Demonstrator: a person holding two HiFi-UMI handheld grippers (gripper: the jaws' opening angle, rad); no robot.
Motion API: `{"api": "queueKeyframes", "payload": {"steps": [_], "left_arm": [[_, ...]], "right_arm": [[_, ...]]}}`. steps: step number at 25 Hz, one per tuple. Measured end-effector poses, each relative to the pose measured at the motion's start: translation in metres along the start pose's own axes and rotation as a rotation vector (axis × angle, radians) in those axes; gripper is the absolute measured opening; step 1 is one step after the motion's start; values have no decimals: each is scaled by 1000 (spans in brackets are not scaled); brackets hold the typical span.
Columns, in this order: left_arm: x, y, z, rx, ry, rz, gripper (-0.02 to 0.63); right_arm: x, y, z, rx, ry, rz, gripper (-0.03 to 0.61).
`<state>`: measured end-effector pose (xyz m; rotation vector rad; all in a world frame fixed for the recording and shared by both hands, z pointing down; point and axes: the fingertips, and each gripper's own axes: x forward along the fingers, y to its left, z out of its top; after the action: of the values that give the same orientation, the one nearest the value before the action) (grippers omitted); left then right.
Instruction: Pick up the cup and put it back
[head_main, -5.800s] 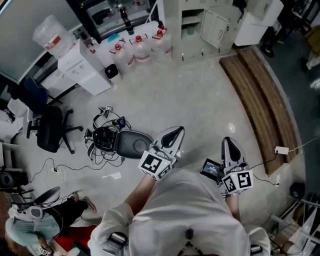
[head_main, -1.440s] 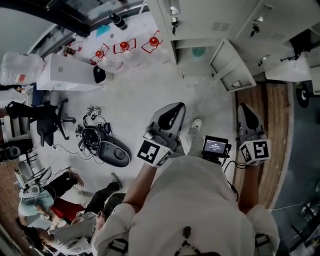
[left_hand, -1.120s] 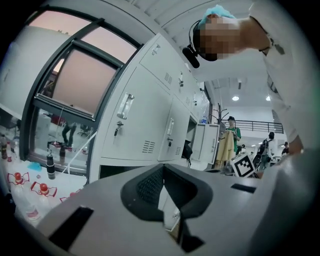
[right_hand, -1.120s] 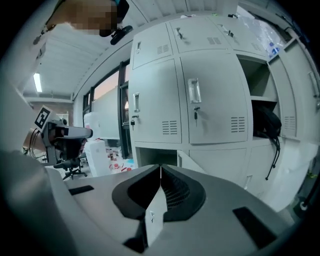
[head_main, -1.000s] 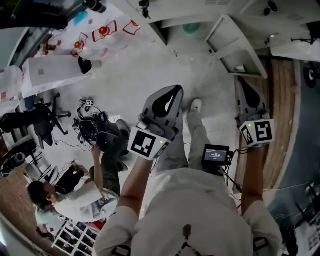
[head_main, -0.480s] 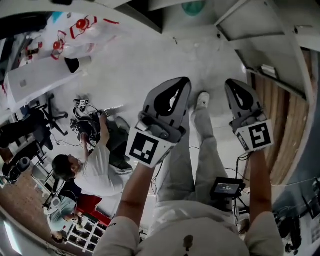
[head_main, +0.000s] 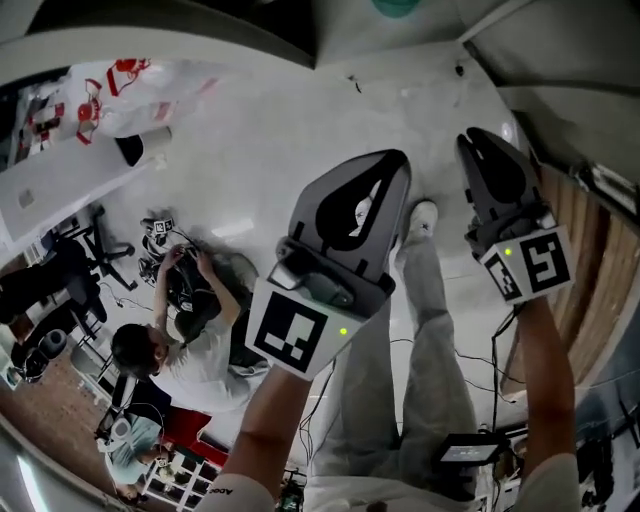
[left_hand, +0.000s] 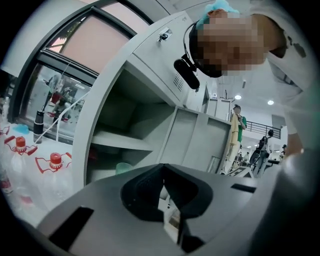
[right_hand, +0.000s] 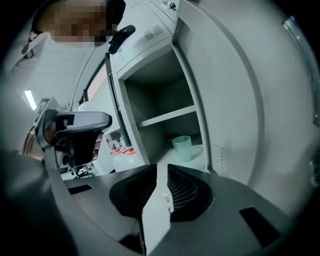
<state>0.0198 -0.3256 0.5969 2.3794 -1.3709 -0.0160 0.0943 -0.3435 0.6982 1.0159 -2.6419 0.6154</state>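
A pale green cup (right_hand: 182, 148) stands upright on the lower shelf of an open grey locker (right_hand: 165, 117). In the left gripper view the cup (left_hand: 123, 168) peeks over the jaws, and in the head view it (head_main: 395, 6) shows at the top edge. My left gripper (head_main: 398, 160) is held up towards the locker, well short of the cup, with its jaws together and nothing in them. My right gripper (head_main: 475, 140) is beside it, also empty; its jaws (right_hand: 161, 167) are just beginning to part and still look together.
The locker door (right_hand: 235, 100) stands open on the right. Water bottles with red caps (left_hand: 52, 165) stand left of the locker. A person (head_main: 190, 330) crouches over black gear on the floor at left. A wooden strip (head_main: 575, 250) runs along the right.
I have come closer to the locker, and both grippers have risen towards its open compartment. A person has crouched down by the gear on the floor.
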Motion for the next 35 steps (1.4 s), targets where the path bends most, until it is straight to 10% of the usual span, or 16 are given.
{"api": "queueKeyframes", "payload": {"steps": [4, 7, 27, 35], "left_arm": [[10, 14, -11, 3, -2, -9, 8], [18, 21, -12, 9, -16, -14, 8], [32, 42, -20, -49, 20, -42, 8], [36, 45, -30, -50, 15, -39, 8]], "right_arm": [[43, -16, 0, -50, -33, -31, 240], [75, -29, 9, -119, -71, -66, 278], [210, -101, 54, -147, -106, -254, 333], [207, -95, 48, -161, -90, -200, 333]]}}
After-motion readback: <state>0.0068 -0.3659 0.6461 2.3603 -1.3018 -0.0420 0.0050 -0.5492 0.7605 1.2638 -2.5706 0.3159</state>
